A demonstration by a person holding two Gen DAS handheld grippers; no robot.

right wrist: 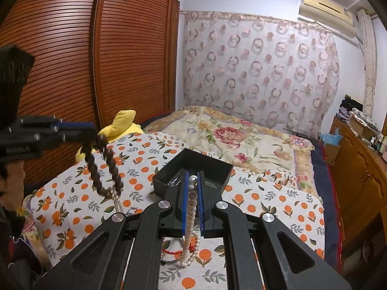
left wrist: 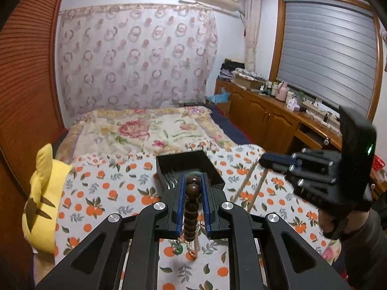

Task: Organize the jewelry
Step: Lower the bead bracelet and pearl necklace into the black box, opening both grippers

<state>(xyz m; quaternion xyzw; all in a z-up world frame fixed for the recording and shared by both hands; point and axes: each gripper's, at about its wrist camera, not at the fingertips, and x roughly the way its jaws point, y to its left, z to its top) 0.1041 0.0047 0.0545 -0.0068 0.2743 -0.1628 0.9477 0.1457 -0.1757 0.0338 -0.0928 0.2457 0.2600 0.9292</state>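
On the bed's white quilt printed with oranges [right wrist: 278, 207] sits an open black rectangular box [right wrist: 193, 166], placed centrally, probably so either hand can reach it, and already holding a few small pieces. Above it the left gripper [left wrist: 193, 193] is closed on a looped strand of dark brown wooden beads [left wrist: 192, 203], held high so the loop dangles free of the cloth. Beside it the right gripper [right wrist: 192, 193] pinches a pearl-white bead necklace [right wrist: 191, 215] likewise, its tail hanging over more jewelry on the quilt.
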